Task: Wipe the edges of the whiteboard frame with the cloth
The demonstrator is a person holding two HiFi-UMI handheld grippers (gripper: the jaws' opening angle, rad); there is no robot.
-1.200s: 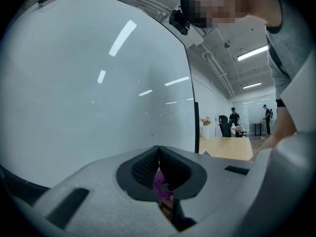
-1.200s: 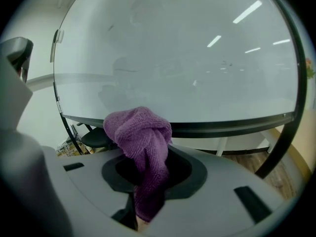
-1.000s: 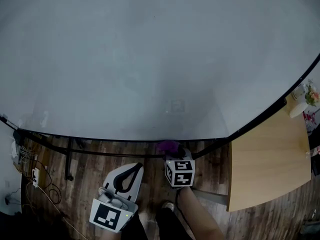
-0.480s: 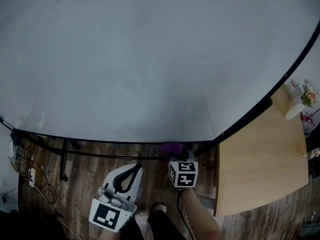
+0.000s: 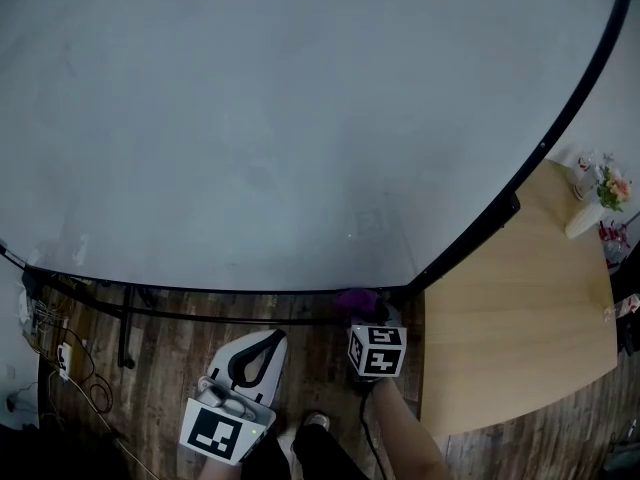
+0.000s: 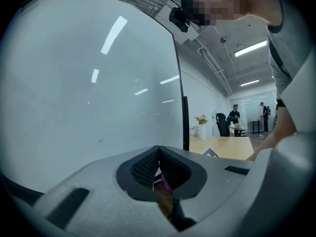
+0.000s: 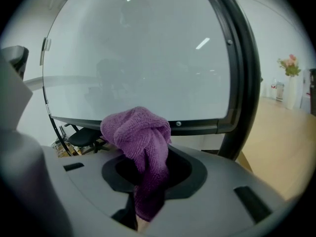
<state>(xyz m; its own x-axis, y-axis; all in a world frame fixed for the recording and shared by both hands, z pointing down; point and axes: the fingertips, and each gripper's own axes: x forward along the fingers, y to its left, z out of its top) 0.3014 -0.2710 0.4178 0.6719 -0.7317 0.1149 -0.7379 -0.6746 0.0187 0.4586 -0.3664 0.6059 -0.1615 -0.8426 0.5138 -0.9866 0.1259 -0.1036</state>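
- Two grippers sit low in the head view, with the person's forearm point(image 5: 402, 430) behind the right one.
- Left gripper point(image 5: 268, 340): its jaws are pressed together with nothing between them, as its own view point(image 6: 159, 154) shows. It hangs over the wooden floor point(image 5: 170, 363), short of the board.
- Right gripper point(image 5: 366, 313): its jaws are clamped on the purple cloth point(image 5: 355, 299). In its own view point(image 7: 148, 169) the cloth point(image 7: 140, 137) bunches up above the jaws and a tail hangs down between them.
- Cloth position: the bunched end is up at the bottom edge of the whiteboard frame point(image 5: 200, 290), close to the lower right corner. Firm contact cannot be made out.
- Frame: in the right gripper view the dark frame point(image 7: 198, 127) runs just behind the cloth, then turns up into the right-hand edge.
- Whiteboard point(image 5: 300, 118): its pale surface fills most of the head view, and ceiling lights are mirrored in it point(image 7: 138, 48).
- Beside the board's right edge stands a light wooden table point(image 5: 520, 318).
- Flowers in a white vase point(image 5: 600, 200) stand at the table's far end, also seen in the right gripper view point(image 7: 290, 68).
- Cables point(image 5: 62, 360) lie on the floor at far left, by the board's stand.
- Farthest off, the left gripper view shows a dark chair point(image 6: 223, 125) and people standing point(image 6: 234, 113) under ceiling lights.
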